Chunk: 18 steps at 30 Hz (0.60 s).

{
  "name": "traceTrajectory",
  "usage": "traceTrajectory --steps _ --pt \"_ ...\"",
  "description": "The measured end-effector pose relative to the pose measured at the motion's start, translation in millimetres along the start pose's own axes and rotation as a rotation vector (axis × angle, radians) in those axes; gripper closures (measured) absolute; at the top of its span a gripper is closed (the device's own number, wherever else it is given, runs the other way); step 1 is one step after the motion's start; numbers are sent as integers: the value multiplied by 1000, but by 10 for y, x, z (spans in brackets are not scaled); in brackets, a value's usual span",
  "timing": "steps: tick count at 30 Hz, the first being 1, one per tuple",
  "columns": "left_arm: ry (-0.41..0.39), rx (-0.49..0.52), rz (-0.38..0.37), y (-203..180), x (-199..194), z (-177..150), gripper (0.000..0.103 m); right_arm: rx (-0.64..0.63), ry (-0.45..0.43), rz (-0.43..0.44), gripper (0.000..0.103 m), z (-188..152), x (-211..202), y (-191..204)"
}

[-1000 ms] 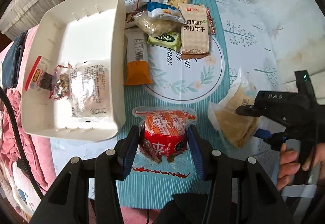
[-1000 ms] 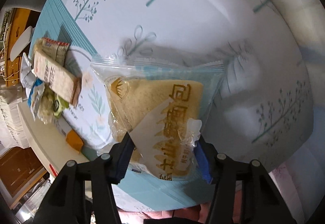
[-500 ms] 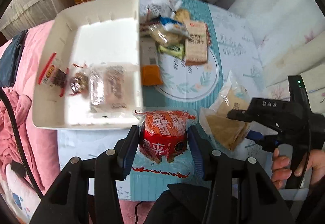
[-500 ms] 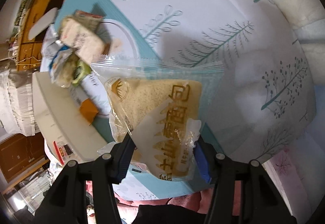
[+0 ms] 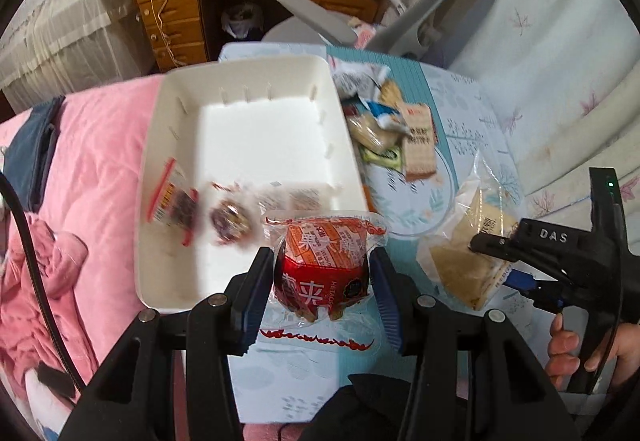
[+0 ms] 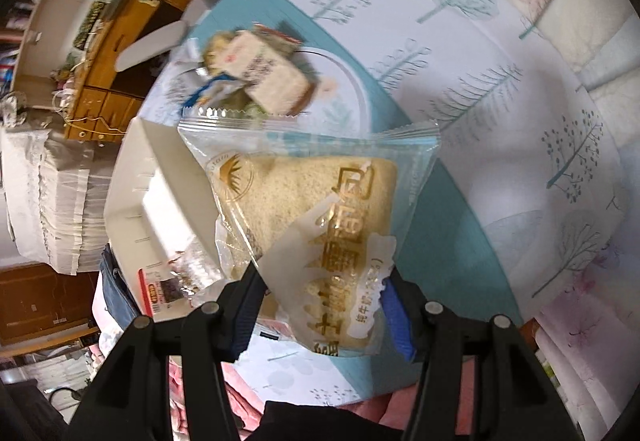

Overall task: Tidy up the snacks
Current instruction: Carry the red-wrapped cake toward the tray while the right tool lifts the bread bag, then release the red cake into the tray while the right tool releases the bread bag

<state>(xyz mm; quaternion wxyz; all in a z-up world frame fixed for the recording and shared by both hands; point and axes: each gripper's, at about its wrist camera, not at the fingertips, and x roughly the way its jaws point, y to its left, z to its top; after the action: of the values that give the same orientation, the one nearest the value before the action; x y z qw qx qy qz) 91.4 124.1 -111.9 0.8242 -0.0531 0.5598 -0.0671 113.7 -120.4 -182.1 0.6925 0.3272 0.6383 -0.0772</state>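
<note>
Clearly "DAS" on right claw (image 5: pixel 494 261), "HETAO" on red snack (image 5: pixel 326 273)

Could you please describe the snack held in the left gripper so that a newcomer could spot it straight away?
Start at the big white tray on the table. Just past its near right corner, the left gripper clamps a clear packet with a red-and-orange box-shaped snack inside. Its bright red colour sets it apart from the pale triangular sandwich beside it.
</note>
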Motion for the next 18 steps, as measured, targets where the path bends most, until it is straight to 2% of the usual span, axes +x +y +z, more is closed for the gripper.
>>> traceTrajectory --steps 6,18 --pt "-55 44 -17 388 -55 80 55 -49 -85 43 48 -286 -49 351" --pt "-83 129 -23 880 -38 45 55 -149 -202 180 47 -732 -9 904"
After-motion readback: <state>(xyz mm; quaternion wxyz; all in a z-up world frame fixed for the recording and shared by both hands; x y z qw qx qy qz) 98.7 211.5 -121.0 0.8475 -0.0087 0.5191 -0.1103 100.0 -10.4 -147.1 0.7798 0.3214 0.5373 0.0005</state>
